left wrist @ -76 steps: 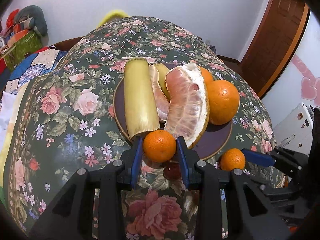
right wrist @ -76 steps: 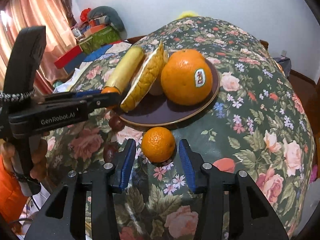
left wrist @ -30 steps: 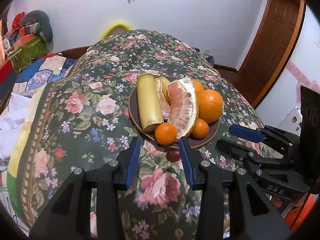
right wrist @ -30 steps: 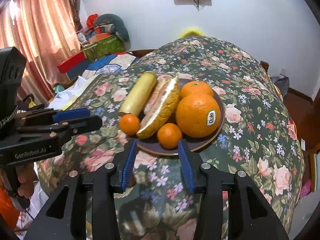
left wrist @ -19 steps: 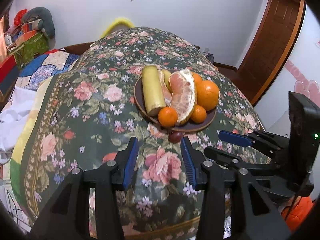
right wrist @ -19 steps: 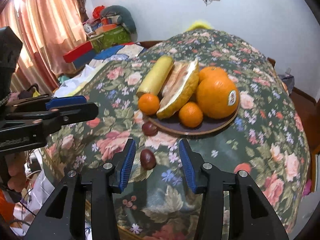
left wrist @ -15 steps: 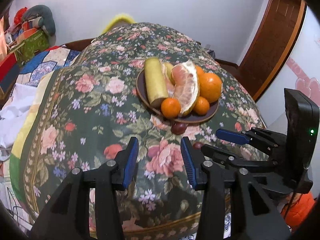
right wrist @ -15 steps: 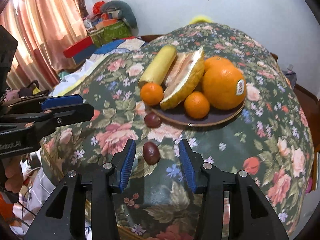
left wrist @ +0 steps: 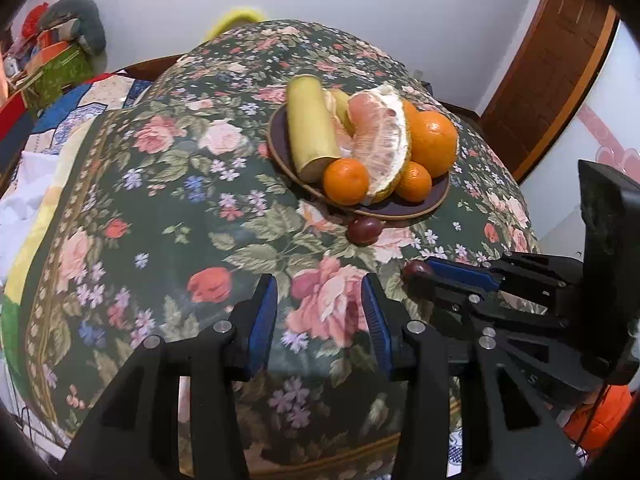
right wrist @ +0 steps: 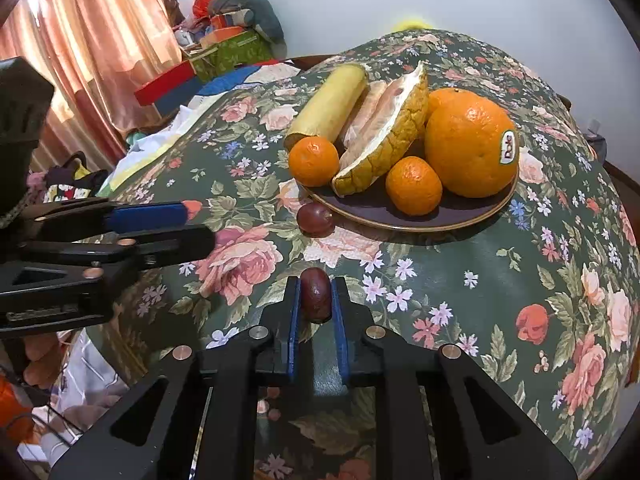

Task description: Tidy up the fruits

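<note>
My right gripper is shut on a small dark red-brown fruit just above the floral tablecloth; the left wrist view shows that fruit at the right gripper's tips. A second dark fruit lies on the cloth against the plate's near rim. The dark plate holds a yellow cylinder-shaped fruit, a pomelo wedge, a large stickered orange and two mandarins. My left gripper stands open over a pink rose print, left of the right gripper, with nothing between its fingers.
The round table drops away at its near edge, close under both grippers. Boxes and bedding are piled beyond the table's left side, by a pink curtain. A wooden door stands at the right. A hand holds the left gripper.
The right gripper's jaws have shut on the dark fruit that lay between them half a second ago. Both grippers have sunk a little toward the cloth. Earlier, both mandarins went onto the plate.
</note>
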The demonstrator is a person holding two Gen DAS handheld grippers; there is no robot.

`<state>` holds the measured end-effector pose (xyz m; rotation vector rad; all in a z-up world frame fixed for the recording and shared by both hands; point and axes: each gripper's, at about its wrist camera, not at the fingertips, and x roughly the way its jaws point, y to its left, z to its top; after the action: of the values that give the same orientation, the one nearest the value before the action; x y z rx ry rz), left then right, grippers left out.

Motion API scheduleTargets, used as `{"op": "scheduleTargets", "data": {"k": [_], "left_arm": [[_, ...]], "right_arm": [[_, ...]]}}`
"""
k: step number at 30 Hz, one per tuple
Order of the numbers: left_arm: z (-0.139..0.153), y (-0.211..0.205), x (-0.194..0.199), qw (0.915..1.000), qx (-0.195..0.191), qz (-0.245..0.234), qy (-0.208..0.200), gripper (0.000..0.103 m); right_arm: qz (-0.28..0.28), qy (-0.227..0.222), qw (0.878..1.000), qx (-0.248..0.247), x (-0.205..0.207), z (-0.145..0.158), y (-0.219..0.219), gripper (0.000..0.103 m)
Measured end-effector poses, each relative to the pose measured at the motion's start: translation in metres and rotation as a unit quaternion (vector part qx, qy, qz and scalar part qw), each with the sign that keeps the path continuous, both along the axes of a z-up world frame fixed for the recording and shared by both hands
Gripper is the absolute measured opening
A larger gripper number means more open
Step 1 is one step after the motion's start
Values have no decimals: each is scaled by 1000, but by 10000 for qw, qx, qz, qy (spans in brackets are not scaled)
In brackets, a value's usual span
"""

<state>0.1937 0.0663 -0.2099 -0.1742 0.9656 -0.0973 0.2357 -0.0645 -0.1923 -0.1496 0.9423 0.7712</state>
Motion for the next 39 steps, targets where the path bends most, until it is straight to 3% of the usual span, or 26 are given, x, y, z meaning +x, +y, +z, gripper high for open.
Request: {"op": "scheduleTargets", "data": {"k": [15,20,24,29,39], "left_arm": [[-23,-36,52,9993,102,-344,110,43],[-27,-37,58,9993,132,-328,89,28],[-27,-37,58,9992,143,-376,71,26],[-20,-32,51,9994,33,-345,13,25],[18,-21,50,9985,-21,-233,-485,25]], "right_arm": [[-773,-233,9965,230,27,21,-63,14],[-887,-228,9954,288,34,21,-70,14],[-899,-213,9952,317,38,20,-71,14],[-843,-228,9956,342,41,21,-67,14],[-753,-242,9963,339,53,20,-53,14]]}}
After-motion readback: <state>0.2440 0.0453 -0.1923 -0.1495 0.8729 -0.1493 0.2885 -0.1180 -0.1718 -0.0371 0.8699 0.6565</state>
